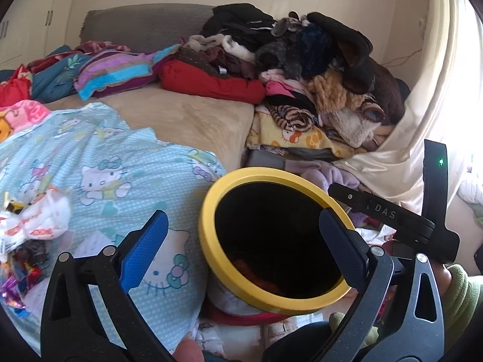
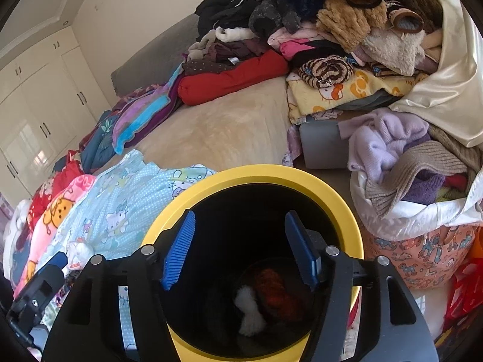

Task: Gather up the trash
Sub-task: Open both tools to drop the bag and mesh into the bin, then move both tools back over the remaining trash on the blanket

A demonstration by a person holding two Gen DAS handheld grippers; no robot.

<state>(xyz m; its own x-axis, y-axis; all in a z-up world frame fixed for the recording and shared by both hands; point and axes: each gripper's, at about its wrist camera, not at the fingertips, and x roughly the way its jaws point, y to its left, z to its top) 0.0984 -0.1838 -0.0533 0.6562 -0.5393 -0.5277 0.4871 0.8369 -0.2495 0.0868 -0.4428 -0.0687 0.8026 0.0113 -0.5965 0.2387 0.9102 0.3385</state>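
Observation:
A black bin with a yellow rim (image 1: 208, 229) (image 2: 329, 185) stands against the bed's edge. My left gripper (image 1: 244, 250) is open, its left finger over the sheet and its right finger over the bin's mouth, with nothing held. My right gripper (image 2: 240, 250) is open right above the bin's opening and holds nothing. At the bottom of the bin lie an orange-red piece (image 2: 276, 295) and a white crumpled piece (image 2: 249, 312). A heap of white and coloured wrappers (image 1: 36, 226) lies on the sheet to the left of the left gripper. One white wrapper (image 2: 80, 252) shows in the right wrist view.
A light blue cartoon-cat sheet (image 1: 105, 163) covers the near bed, with a beige blanket (image 1: 187, 117) behind it. A tall pile of clothes (image 1: 317, 69) fills the far right. A bag stuffed with knitwear (image 2: 422, 205) stands right of the bin. White wardrobes (image 2: 45, 105) line the left wall.

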